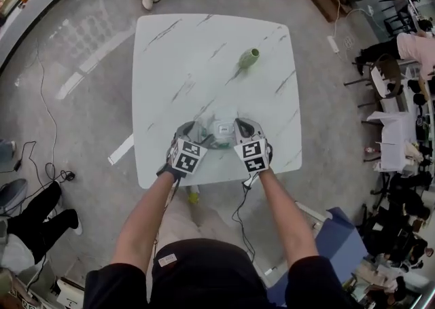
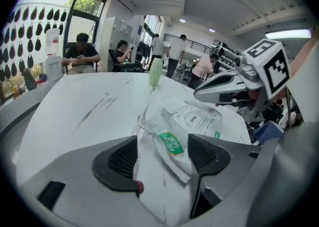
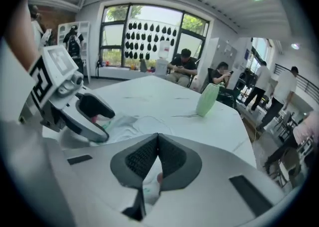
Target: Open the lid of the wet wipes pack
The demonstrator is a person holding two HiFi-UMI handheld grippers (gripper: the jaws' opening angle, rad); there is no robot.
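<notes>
Two claws are working the wet wipes pack, which is lying flat near the surface's six o'clock edge, with a green vase well apart at its one o'clock. The left claw is standing open, straddling the pack's nine o'clock end without pressing it. The right claw is fully closed, coming in over the lid from three o'clock; whether it is nipping the lid's edge, I cannot tell. Best play, I'd judge: the left pinning the pack down while the right is peeling the lid back low and slowly.
</notes>
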